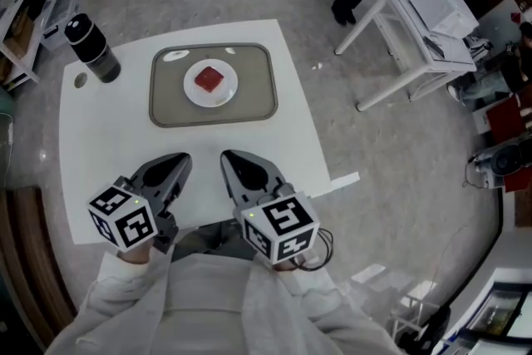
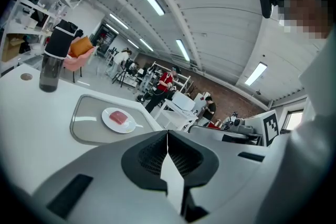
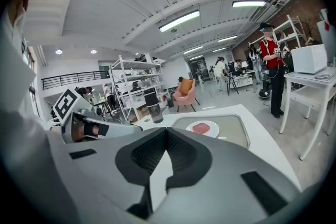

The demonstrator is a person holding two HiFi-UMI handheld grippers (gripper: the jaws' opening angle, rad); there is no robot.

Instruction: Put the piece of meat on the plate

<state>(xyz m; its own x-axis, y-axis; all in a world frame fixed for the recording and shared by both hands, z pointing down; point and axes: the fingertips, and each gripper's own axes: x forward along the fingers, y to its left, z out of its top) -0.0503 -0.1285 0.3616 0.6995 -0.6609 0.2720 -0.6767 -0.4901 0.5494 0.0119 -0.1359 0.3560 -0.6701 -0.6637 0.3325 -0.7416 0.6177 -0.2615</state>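
A red piece of meat (image 1: 209,78) lies on a small white plate (image 1: 193,92) in the middle of a grey tray (image 1: 254,100) on the white table (image 1: 291,137). It shows too in the left gripper view as the meat (image 2: 120,117) on the plate (image 2: 108,122), and in the right gripper view as the meat (image 3: 201,127). Both grippers are held near the table's front edge, close to the person's body, well short of the tray. My left gripper (image 1: 179,161) is shut and empty. My right gripper (image 1: 229,158) is shut and empty.
A dark bottle (image 1: 91,48) stands at the table's far left corner. A white side table (image 1: 413,21) with papers stands on the floor to the right. People stand further off in the room. A strip of white tape (image 1: 345,181) lies on the floor by the table.
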